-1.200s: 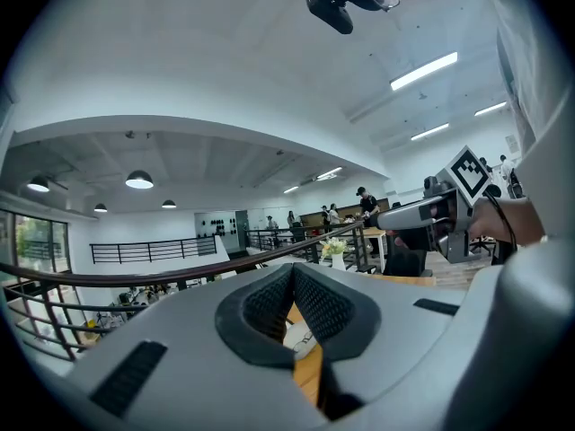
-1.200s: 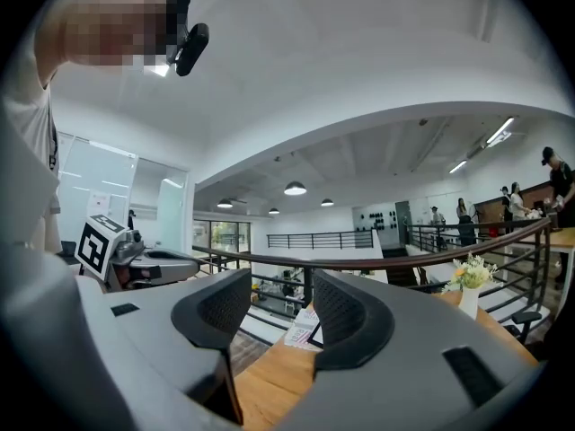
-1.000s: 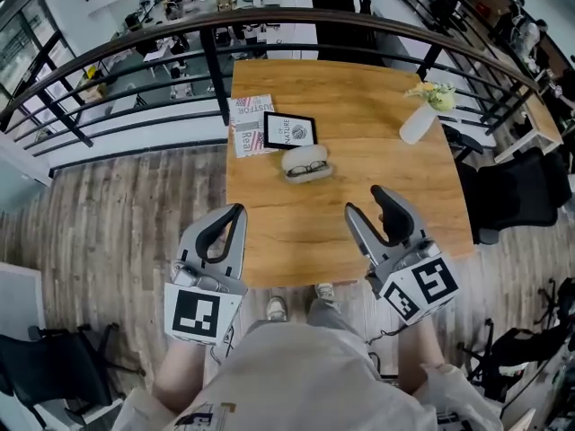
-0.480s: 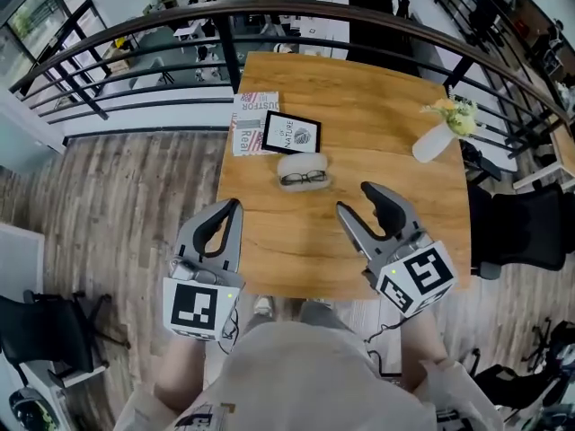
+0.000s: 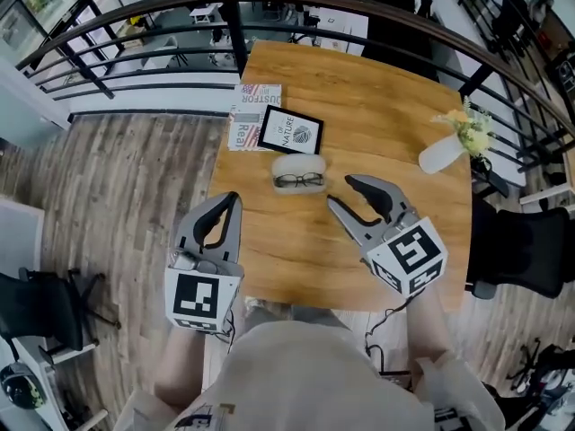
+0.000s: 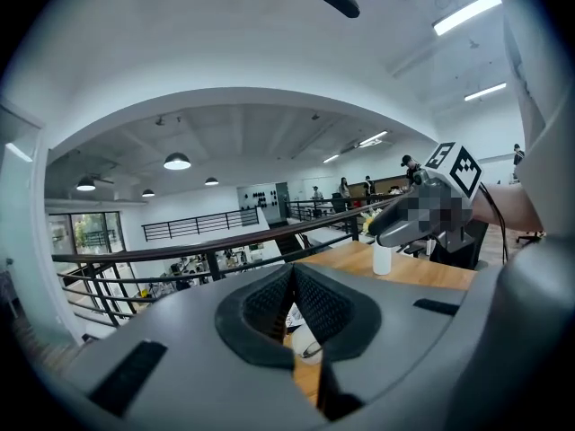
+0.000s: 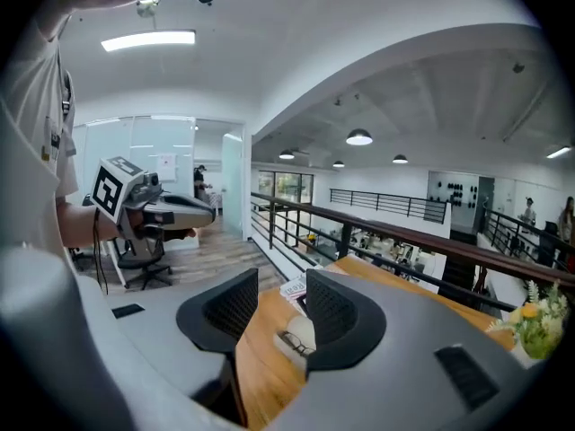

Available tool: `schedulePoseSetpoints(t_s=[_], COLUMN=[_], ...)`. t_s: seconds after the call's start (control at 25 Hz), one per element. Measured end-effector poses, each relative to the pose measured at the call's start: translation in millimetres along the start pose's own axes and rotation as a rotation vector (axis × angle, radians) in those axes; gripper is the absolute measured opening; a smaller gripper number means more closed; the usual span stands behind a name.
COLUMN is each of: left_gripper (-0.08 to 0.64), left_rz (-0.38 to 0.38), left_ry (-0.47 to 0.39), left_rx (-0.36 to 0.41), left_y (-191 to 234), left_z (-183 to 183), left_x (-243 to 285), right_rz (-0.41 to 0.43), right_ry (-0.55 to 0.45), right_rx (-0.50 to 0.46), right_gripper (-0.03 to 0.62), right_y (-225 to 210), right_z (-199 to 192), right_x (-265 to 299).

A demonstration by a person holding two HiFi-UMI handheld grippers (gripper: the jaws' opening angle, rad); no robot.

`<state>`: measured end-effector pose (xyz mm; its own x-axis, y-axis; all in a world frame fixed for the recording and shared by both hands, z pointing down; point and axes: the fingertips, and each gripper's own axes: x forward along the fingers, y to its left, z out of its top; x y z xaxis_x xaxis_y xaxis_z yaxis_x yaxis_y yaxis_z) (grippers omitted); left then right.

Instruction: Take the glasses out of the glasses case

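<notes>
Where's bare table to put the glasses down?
Bare: the strip between the glasses case and the near edge of the table; also the stretch between the framed picture and the vase. Crowded: far left, magazine, picture, case clustered.

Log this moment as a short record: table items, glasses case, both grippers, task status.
table: wooden, beside a railing
glasses case: white, open, mid-table
glasses: lying in the case
other items: framed picture, magazine, vase with flowers
left gripper: shut, empty, apart from the case
right gripper: open, jaws just closed partway, nothing between them
status: glasses not yet taken out
</notes>
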<state>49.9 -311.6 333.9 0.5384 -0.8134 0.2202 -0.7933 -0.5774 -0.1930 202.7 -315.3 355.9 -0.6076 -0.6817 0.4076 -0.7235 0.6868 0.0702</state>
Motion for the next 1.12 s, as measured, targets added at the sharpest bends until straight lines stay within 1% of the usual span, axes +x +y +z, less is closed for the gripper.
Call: schedulePoseSetpoints(t_s=[0.08, 0.2, 0.32, 0.44, 0.52, 0.6, 0.68, 0.76, 0.84, 0.96, 1.12], left_gripper=[0.015, 0.015, 0.015, 0.015, 0.015, 0.015, 0.015, 0.015, 0.015, 0.015, 0.015], left_rz=[0.005, -0.002, -0.009, -0.016, -0.012, -0.007, -0.008, -0.021, -0.039, -0.061, -0.09], left_ry=[0.018, 0.022, 0.035, 0.047, 0.056, 0.075, 0.104, 0.142, 0.179, 0.22, 0.218], left_rx=[-0.01, 0.003, -0.007, -0.038, -0.074, -0.092, -0.074, -0.05, -0.047, -0.048, -0.054], left_y=[1, 6, 11, 15, 19, 23, 23, 21, 17, 12, -2], left_z=[-6, -13, -22, -40, -54, -69, -85, -102, -121, -146, -172], left_x=[11, 30, 52, 73, 86, 98, 109, 122, 134, 153, 170], right_rz=[0.021, 0.056, 0.096, 0.13, 0.152, 0.174, 0.19, 0.211, 0.247, 0.298, 0.321], right_ry=[0.026, 0.058, 0.104, 0.12, 0.126, 0.144, 0.146, 0.156, 0.207, 0.315, 0.43], right_rx=[-0.015, -0.022, -0.041, -0.03, -0.022, -0.026, -0.016, 0.004, -0.006, -0.059, -0.145], right_gripper=[0.188, 0.183, 0.178, 0.171, 0.161, 0.161, 0.151, 0.123, 0.122, 0.123, 0.133], right_y=[-12, -30, -47, -58, -63, -67, -71, -75, -74, -70, -66], right_z=[-6, -11, -20, -30, -36, -44, -52, -63, -82, -120, -169], right_x=[13, 36, 63, 89, 107, 125, 141, 156, 169, 188, 212])
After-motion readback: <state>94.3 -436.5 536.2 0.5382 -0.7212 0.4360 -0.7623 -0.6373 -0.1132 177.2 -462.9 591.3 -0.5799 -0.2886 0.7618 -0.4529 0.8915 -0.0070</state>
